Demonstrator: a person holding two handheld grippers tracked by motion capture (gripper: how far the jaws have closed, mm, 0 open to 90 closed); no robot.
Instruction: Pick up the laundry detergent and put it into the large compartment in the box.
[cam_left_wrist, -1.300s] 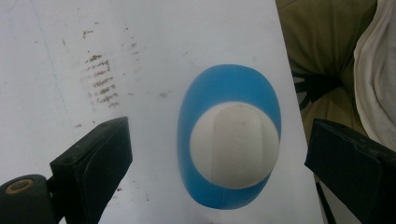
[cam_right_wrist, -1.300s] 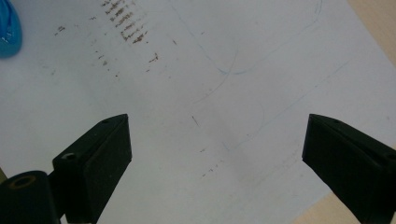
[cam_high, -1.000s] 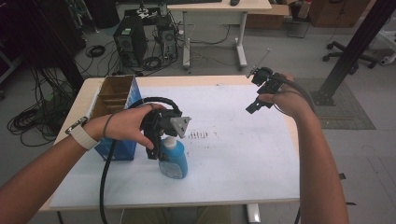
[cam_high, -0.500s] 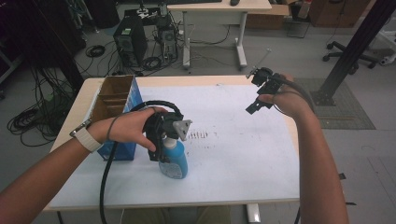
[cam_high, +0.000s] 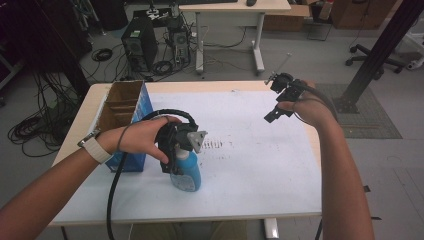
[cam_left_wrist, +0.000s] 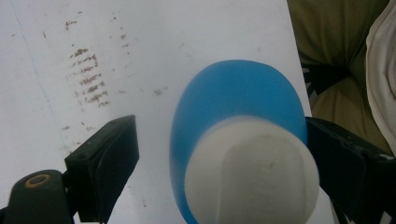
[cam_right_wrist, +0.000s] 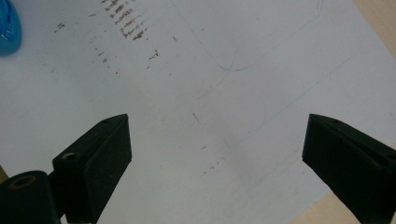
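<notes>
A blue bottle (cam_high: 186, 174) with a white cap stands upright on the white sheet near the table's front left. My left gripper (cam_high: 178, 161) points down over its top. In the left gripper view the bottle (cam_left_wrist: 238, 107) sits between the jaws, which have just been closing. The right-hand jaw meets the bottle's side, and a gap remains at the left-hand one, so the left gripper (cam_left_wrist: 219, 135) is still open. My right gripper (cam_high: 278, 98) hangs above the sheet's far right part. In its own view the right gripper (cam_right_wrist: 217, 140) is wide open with nothing between its jaws.
An open cardboard box (cam_high: 122, 107) with a blue side stands at the table's left, close behind my left hand. Rust-coloured marks (cam_high: 215, 145) dot the white sheet (cam_high: 260, 165). The table's right edge (cam_high: 316, 150) runs under my right forearm. A computer tower and cables lie on the floor beyond.
My left gripper has shifted slightly over the bottle's top. The bottle and my right hand have stayed where they were.
</notes>
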